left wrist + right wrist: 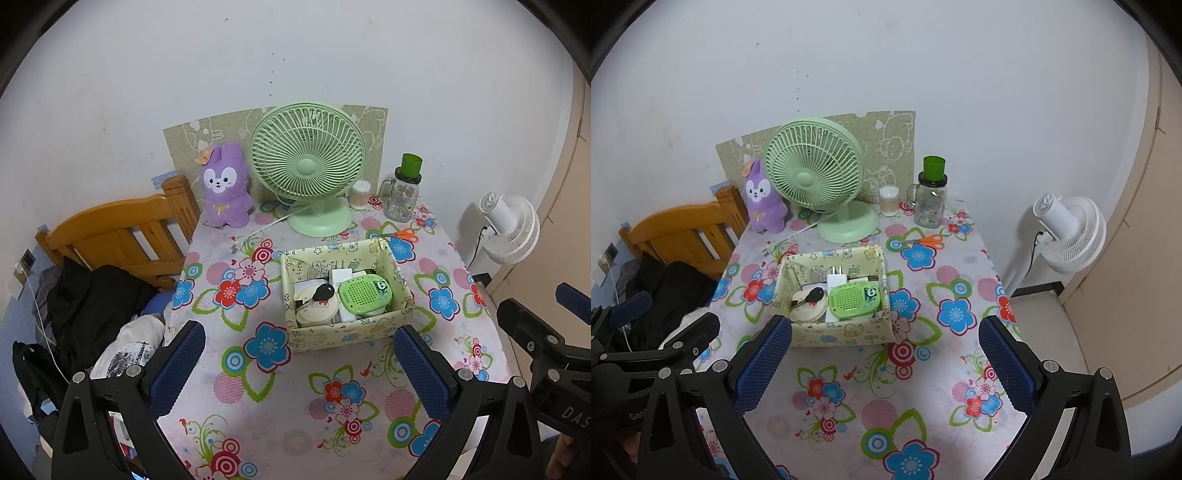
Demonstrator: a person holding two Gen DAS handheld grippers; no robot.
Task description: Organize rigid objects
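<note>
Tablecloth [266,406]: pale pink-white ground, printed flowers in blue, red, pink, with green leaf outlines and striped pink discs.
Storage box [347,334]: pale yellow, small cartoon doodle print.
Gadget in box [364,295]: bright green, dotted grille, panda sticker.
Desk fan [306,166]: mint green.
Plush rabbit [226,188]: purple, white face, gold bow.
Scissors [929,240]: orange handles.
Jar [931,201]: clear glass, black collar, green cup on top.
Floor fan [1067,232]: white.
Backing board [894,140]: beige, white line-drawn animals.
Left gripper [297,365], right gripper [882,363]: black frames, blue textured pads [181,365].
</note>
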